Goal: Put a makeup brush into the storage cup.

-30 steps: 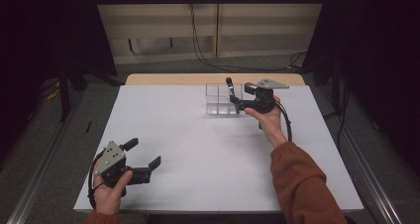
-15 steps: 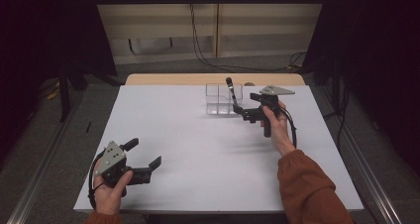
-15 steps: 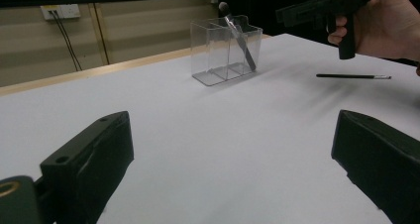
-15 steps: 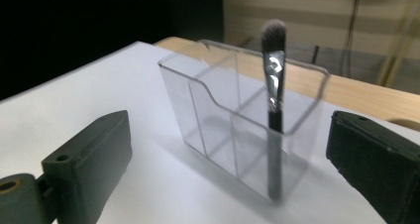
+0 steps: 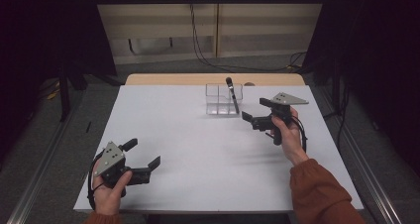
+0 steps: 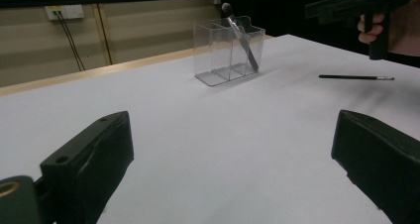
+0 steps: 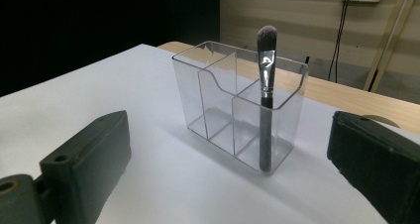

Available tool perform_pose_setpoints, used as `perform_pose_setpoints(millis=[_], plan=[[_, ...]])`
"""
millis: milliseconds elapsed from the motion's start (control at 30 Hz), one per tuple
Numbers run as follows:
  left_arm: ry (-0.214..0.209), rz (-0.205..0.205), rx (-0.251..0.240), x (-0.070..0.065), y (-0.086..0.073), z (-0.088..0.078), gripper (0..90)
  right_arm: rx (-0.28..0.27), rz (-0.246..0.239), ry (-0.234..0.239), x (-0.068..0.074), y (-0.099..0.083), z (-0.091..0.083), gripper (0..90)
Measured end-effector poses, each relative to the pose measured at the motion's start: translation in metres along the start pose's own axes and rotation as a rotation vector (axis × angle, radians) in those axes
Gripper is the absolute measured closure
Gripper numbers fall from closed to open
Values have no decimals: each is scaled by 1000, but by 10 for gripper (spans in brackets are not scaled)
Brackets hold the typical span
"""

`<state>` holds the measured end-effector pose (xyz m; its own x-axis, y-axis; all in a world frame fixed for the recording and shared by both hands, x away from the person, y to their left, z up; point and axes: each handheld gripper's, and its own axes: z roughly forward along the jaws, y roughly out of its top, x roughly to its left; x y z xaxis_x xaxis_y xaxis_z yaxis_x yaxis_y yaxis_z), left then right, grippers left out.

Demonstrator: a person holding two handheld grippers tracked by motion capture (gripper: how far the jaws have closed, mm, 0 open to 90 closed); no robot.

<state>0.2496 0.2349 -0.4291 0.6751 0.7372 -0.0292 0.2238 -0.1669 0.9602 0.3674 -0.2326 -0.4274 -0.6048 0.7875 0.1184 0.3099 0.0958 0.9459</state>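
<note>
The left hand-held gripper [image 5: 148, 165] rests near the front edge of the surface [image 5: 198, 149], jaws wide apart and empty. Farther in, the right hand-held gripper [image 5: 251, 120], whose jaws have just been opening with nothing between them, hangs just beside the clear organizer [image 7: 237, 105]; the makeup brush [image 7: 266, 95] stands in its end compartment, so placement appears complete. A thin brush [image 6: 356, 77] lying on open surface is probably next, calling for a clear sideways move and a low pinch.

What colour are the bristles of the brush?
Grey bristles on the brush; clearest in the right gripper view.
</note>
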Motion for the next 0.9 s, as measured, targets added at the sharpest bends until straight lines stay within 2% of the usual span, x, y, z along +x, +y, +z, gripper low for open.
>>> perform_pose_setpoints(millis=[67, 367, 533, 600, 800, 900], plan=[[1, -3, 1, 0, 0, 0, 27, 3, 2, 2, 1, 0, -7, 29], [-6, -4, 4, 0, 0, 0, 26, -7, 7, -45, 3, -10, -32, 30], [-6, -3, 4, 0, 0, 0, 26, -22, 6, -44, 5, -13, -46, 30], [-5, -3, 4, 0, 0, 0, 26, -15, 0, -40, 7, -15, -50, 29], [-5, -8, -3, 0, 0, 0, 26, 23, 29, -43, 12, -25, -61, 32], [-4, -7, -3, 1, 0, -1, 26, 22, 34, -42, 15, -30, -68, 32]])
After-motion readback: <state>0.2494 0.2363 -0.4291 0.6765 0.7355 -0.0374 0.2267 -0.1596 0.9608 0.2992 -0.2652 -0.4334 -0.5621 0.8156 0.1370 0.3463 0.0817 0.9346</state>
